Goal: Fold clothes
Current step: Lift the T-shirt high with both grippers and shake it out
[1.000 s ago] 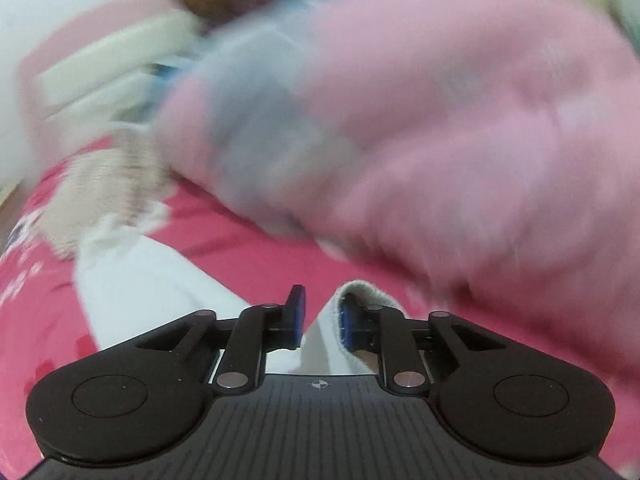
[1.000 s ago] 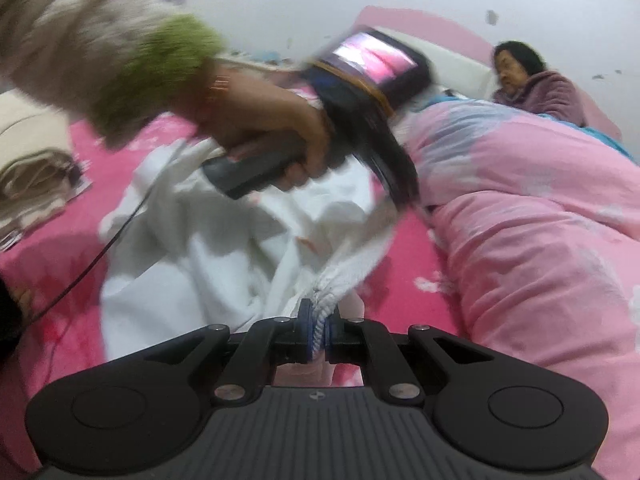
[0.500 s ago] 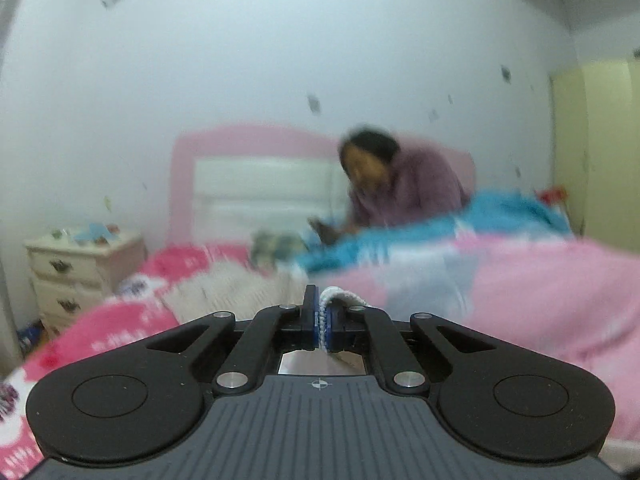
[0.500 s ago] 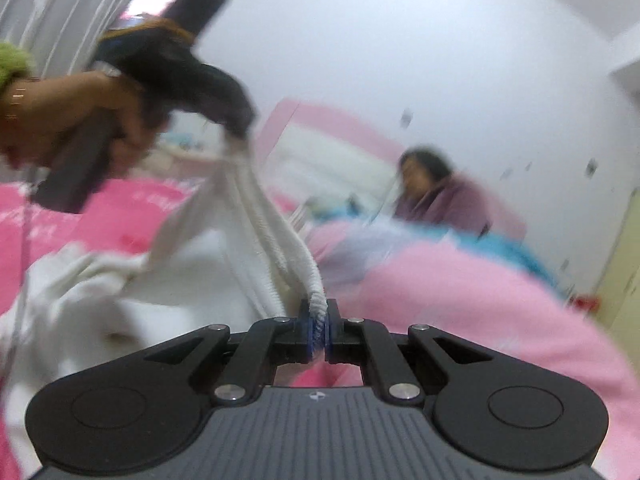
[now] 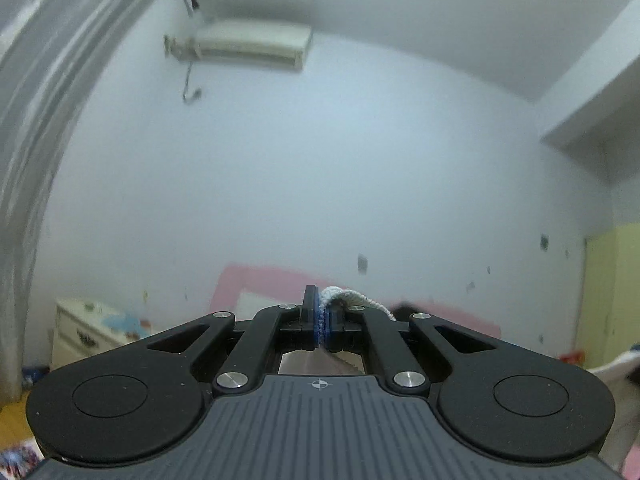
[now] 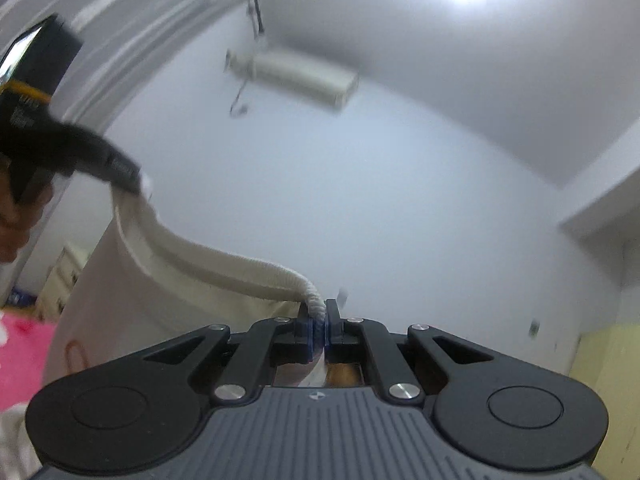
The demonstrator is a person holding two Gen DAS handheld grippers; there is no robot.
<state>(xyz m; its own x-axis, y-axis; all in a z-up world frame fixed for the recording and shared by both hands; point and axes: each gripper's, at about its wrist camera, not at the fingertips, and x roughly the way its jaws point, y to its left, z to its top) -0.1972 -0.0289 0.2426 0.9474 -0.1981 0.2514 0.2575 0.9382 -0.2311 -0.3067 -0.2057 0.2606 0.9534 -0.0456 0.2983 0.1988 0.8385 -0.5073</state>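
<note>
A white garment (image 6: 132,280) with a ribbed hem hangs in the air between both grippers. My right gripper (image 6: 319,322) is shut on one end of the ribbed hem (image 6: 240,268). In the right wrist view the left gripper (image 6: 124,176) appears at upper left, held by a hand (image 6: 16,216), clamping the other end of that hem. In the left wrist view my left gripper (image 5: 322,318) is shut on a fold of the ribbed edge (image 5: 352,298), which trails off to the right. Both grippers point slightly upward at the wall.
A pink headboard (image 5: 260,284) and a cream nightstand (image 5: 88,332) lie low in the left wrist view. An air conditioner (image 5: 252,42) hangs high on the wall, grey curtains (image 5: 36,120) at left. A yellow wardrobe (image 5: 608,292) stands right. Pink bedding (image 6: 20,356) shows lower left.
Both grippers rose from the bed and tilted up toward the wall, lifting the white garment clear. The left jaws, slightly apart a second ago, closed on the hem.
</note>
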